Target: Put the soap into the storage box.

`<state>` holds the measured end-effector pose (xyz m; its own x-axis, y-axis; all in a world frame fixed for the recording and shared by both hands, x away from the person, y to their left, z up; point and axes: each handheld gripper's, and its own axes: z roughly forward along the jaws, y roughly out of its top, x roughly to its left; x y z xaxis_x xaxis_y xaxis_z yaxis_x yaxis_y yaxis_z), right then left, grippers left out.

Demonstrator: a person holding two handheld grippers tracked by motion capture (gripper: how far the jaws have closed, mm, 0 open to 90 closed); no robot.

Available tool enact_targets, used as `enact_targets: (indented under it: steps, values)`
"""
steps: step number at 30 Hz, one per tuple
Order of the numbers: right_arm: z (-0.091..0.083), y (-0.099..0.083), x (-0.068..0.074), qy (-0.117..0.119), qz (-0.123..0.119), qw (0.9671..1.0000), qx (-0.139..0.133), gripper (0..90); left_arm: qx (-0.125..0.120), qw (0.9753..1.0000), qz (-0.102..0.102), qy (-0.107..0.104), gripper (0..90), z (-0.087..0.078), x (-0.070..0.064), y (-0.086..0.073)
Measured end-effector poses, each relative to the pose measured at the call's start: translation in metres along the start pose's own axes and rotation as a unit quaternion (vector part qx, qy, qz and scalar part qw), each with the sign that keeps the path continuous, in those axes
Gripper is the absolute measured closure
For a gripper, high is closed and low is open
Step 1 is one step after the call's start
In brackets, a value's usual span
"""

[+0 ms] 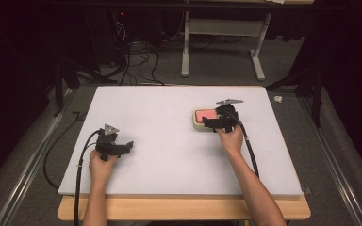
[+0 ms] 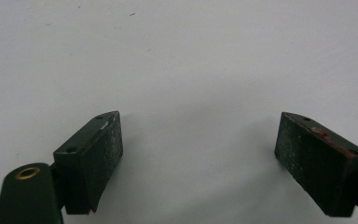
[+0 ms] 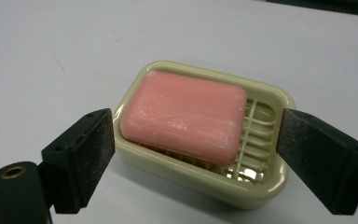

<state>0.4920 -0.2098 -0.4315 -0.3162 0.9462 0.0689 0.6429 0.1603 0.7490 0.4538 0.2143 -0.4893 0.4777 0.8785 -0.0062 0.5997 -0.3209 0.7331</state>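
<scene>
A pink bar of soap lies in a pale green soap dish, slightly toward one end, so the dish's slatted floor shows beside it. My right gripper is open, with one jaw on each side of the dish and apart from it. In the high view the dish and soap sit right of the table's centre, and the right gripper is at their near edge. My left gripper rests open at the front left; between its jaws there is only white surface.
The white mat covers a wooden table. Beyond the far edge stand a white table frame and loose cables on the floor. Metal rails run along both sides.
</scene>
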Motion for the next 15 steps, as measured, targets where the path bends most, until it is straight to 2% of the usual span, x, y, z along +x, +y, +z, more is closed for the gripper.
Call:
enact_targets:
  steps: [8,15]
  values:
    - [-0.020,0.002,-0.004,0.001,-0.010,0.9997,-0.023,12.8,0.000,1.0000,0.000,0.000,15.5,0.000,0.000,0.000]
    - [-0.033,0.001,-0.008,0.003,-0.008,0.9991,-0.041,13.8,0.000,1.0000,0.000,0.000,15.5,0.000,0.000,0.000]
